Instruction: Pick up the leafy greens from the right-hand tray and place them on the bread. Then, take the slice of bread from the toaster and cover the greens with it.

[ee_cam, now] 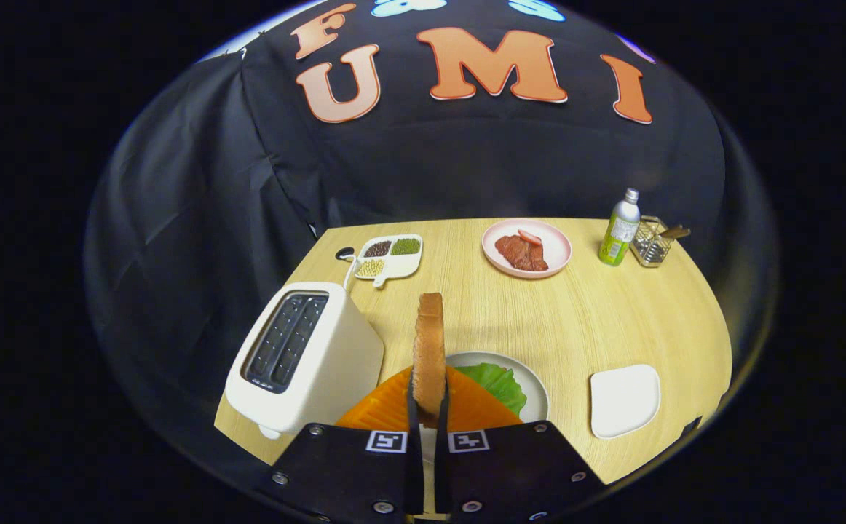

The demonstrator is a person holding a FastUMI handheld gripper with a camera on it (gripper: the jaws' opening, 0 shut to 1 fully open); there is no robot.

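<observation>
My gripper (429,407) is shut on a slice of toasted bread (429,349), which stands upright on edge between the two orange fingers (383,409). Just beyond and below the fingers sits a white plate (532,384) with leafy greens (499,386) lying on it; whatever lies under the greens is hidden by my fingers. The white toaster (306,356) stands to the left of the fingers, both of its slots dark. A white square tray (625,400) lies to the right of the plate with nothing on it.
At the table's far side stand a pink plate of meat (527,249), a white divided dish of beans (388,256), a green bottle (619,229) and a wire holder (652,241). The toaster's cord (348,268) runs to the back left.
</observation>
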